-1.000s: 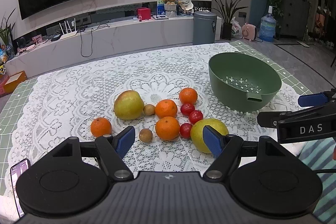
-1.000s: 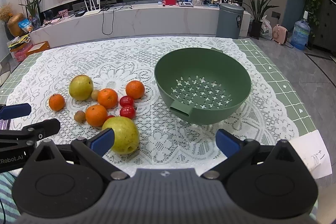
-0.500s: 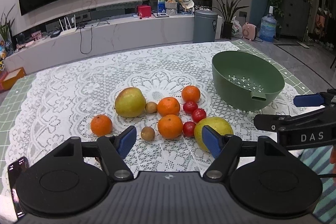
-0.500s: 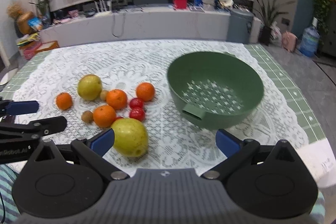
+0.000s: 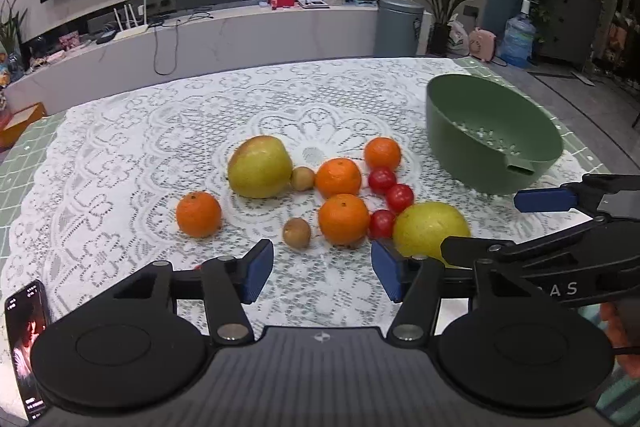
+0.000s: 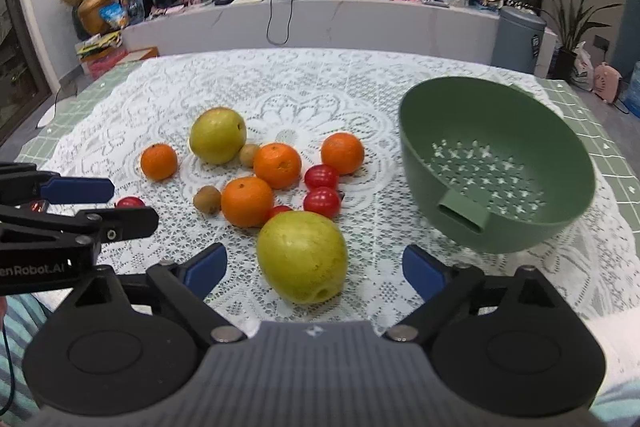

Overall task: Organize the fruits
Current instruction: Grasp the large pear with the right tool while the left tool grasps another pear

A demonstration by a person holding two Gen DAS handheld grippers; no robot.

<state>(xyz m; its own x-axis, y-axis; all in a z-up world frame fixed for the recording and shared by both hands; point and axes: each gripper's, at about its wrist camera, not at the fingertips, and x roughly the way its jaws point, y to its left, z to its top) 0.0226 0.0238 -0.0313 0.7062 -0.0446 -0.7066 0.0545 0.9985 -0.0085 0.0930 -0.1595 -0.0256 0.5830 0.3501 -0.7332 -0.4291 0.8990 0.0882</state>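
Observation:
Fruit lies loose on the lace tablecloth: a near yellow-green pear (image 6: 302, 258), a far pear (image 6: 218, 135), several oranges such as one (image 6: 247, 201), red cherry tomatoes (image 6: 321, 202) and two kiwis (image 6: 207, 199). An empty green colander bowl (image 6: 496, 171) stands to the right; it also shows in the left wrist view (image 5: 492, 135). My right gripper (image 6: 315, 269) is open, its fingers either side of the near pear without touching. My left gripper (image 5: 322, 275) is open and empty, just short of a kiwi (image 5: 297, 232) and an orange (image 5: 343, 219).
A phone (image 5: 26, 343) lies at the table's near left edge. A lone tomato (image 6: 130, 203) sits by the left gripper's fingers. The green table edge (image 6: 624, 179) runs past the bowl. A TV bench and bin stand behind the table.
Both grippers have moved forward toward the fruit. The right gripper has swung left so the near pear now sits between its open fingers. No fruit has moved.

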